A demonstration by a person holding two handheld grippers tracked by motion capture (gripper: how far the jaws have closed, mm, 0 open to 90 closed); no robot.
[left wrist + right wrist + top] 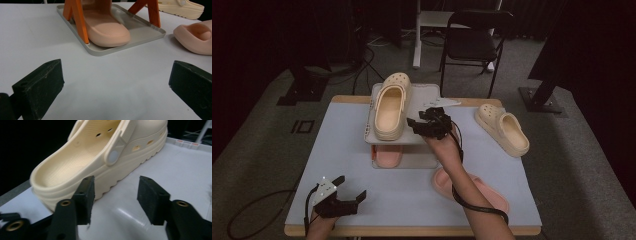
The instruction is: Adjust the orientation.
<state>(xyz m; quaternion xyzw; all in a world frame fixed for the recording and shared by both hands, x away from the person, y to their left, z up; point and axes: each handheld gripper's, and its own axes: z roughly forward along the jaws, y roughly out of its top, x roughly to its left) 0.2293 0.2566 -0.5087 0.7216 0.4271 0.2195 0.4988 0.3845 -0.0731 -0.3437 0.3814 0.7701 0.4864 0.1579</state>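
Foam makes up the cream clog with round vent holes and a ridged sole (390,106), which lies on the upper grey tray (424,95) of a two-level rack at the far middle of the pale grey counter (347,165). The right tool (432,121) hangs over that tray just beside the clog; in the right gripper view the clog (100,162) sits just ahead of and to one side of its jaws, which stand partly apart with nothing between them and only bare tray (185,167) in the gap. The left tool (343,196) rests low near the person's edge of the counter, well apart from the rack, its jaws spread wide and empty. Ahead of the left tool, in its own view, a pink foam slipper (107,30) lies on the lower grey tray (100,51) between the rack's orange legs (78,21), and a second pink foam slide (195,36) lies on the counter just off to the side of that tray. In the high view this slide (447,181) sits close under the person's right forearm (467,192). A second cream clog (503,129) lies on the counter beyond the right tool's outer side, near but apart from the rack. Past the counter's far edge a black folding chair (472,40) stands on the grey carpet.
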